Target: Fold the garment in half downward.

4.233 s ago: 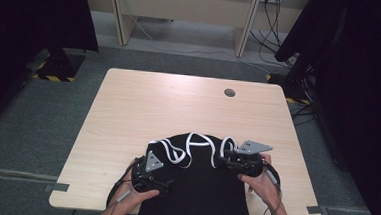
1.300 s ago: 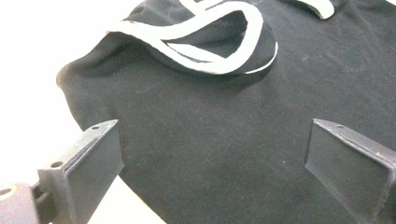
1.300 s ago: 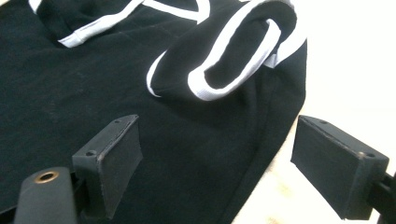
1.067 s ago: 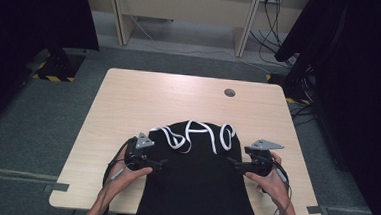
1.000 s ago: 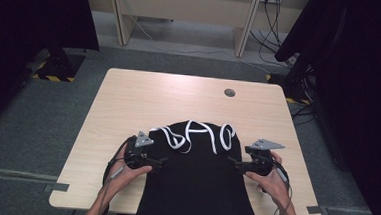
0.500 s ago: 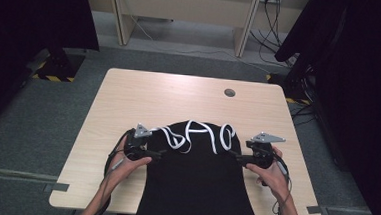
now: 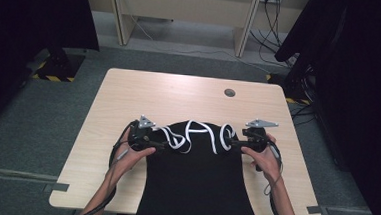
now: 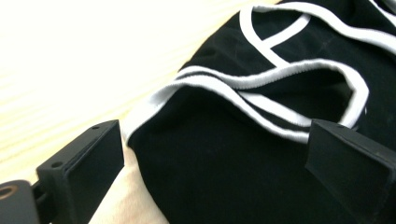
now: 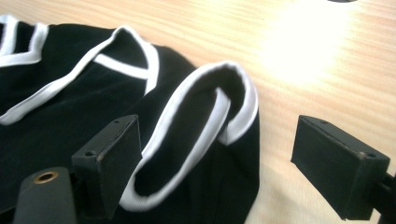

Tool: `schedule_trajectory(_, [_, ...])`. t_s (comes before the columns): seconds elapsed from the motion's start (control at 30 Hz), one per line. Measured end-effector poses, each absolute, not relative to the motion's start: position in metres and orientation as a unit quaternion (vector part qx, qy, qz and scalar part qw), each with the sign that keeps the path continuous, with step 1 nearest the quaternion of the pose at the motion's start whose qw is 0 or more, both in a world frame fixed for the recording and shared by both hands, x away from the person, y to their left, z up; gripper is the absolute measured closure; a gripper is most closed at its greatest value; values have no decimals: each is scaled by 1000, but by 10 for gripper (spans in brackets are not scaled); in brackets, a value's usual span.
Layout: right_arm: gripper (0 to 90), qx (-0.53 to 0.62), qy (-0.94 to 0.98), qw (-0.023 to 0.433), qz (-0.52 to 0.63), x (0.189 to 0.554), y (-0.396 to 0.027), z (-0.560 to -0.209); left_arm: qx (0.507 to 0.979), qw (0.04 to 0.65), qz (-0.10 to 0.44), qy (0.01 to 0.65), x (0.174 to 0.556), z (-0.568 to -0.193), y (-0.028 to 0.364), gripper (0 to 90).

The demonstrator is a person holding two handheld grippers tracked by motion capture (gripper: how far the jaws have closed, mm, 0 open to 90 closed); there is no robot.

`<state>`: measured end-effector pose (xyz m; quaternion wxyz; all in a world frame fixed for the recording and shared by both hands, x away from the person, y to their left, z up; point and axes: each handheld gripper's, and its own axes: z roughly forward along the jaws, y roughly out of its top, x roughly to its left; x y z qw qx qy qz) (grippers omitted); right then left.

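Observation:
A black garment (image 7: 194,178) with white trim (image 7: 197,133) lies on the wooden table (image 7: 179,97), its lower part hanging over the near edge. My left gripper (image 7: 162,146) sits at the garment's left shoulder, pointing right. In the left gripper view the gripper (image 8: 217,163) is open, its jaws wide on either side of a white-edged corner of the garment (image 8: 224,163). My right gripper (image 7: 230,142) sits at the right shoulder, pointing left. In the right gripper view this gripper (image 9: 224,158) is open too, with a white-trimmed armhole loop (image 9: 233,88) between its jaws.
A round cable hole (image 7: 229,93) sits near the table's far edge. Bare wood stretches beyond the garment and to both sides. Dark curtains (image 7: 34,8) flank the table, and desk legs and cables (image 7: 274,17) stand on the floor behind it.
Both hands have moved apart and away from the near edge, and the bunched garment top is now spread wider. In the last half second the grippers edged slightly farther forward.

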<state>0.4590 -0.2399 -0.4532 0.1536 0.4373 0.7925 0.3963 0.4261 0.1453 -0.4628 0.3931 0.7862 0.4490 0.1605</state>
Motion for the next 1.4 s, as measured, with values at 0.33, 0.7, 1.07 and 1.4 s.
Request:
schedule_trajectory(0.33, [163, 440, 805, 135, 375, 491, -222, -458, 787, 381, 157, 459, 455, -463, 138, 41])
schedule_trajectory(0.7, [257, 438, 820, 129, 345, 507, -207, -466, 804, 347, 166, 453, 468, -477, 119, 194])
schedule_trajectory(1.07, [741, 390, 842, 115, 355, 495, -199, -469, 811, 376, 156, 419, 461, -476, 119, 724])
schedule_trajectory(1.4, [777, 376, 839, 117, 376, 493, -201, -458, 811, 380, 175, 410, 460, -472, 120, 813])
